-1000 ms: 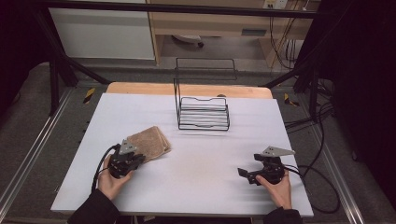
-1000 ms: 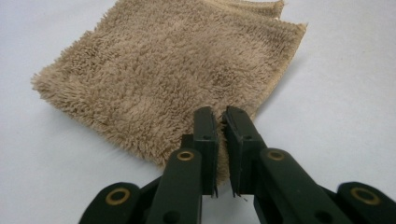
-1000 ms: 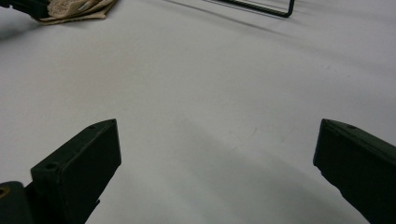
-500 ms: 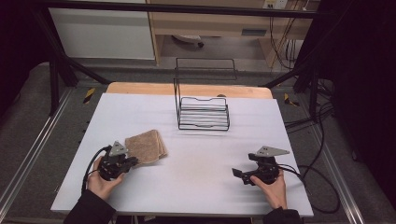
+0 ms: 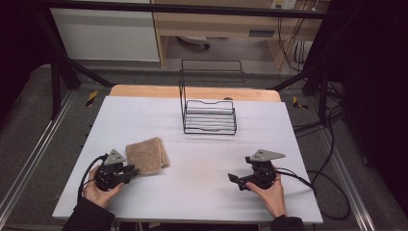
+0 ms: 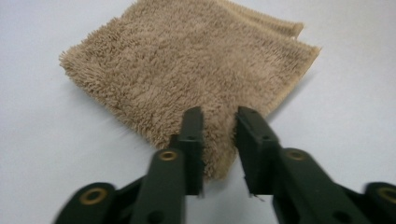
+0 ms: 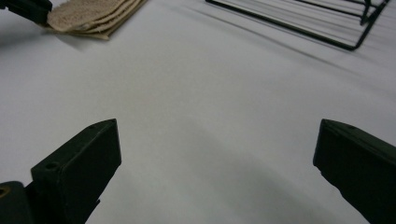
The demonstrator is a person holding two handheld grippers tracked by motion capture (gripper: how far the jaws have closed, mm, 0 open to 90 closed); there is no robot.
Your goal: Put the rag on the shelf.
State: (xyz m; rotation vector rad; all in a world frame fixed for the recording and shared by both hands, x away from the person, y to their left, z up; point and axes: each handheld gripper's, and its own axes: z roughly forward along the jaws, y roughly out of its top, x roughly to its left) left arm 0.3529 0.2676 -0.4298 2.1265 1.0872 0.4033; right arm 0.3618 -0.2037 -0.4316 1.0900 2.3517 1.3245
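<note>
tan, fluffy folded terry towel (image 5: pixel 147 155) lies flat on the white surface (image 5: pixel 202 168) at my left, well short of the black wire rack (image 5: pixel 208 115). my left hand-held gripper (image 6: pixel 219 128) has just been opening; its jaws stand narrowly apart over the towel's near corner, pads not pressing on it. my right hand-held gripper (image 5: pixel 234 179) rests low over bare surface at my right, jaws spread wide, holding nothing.
</note>
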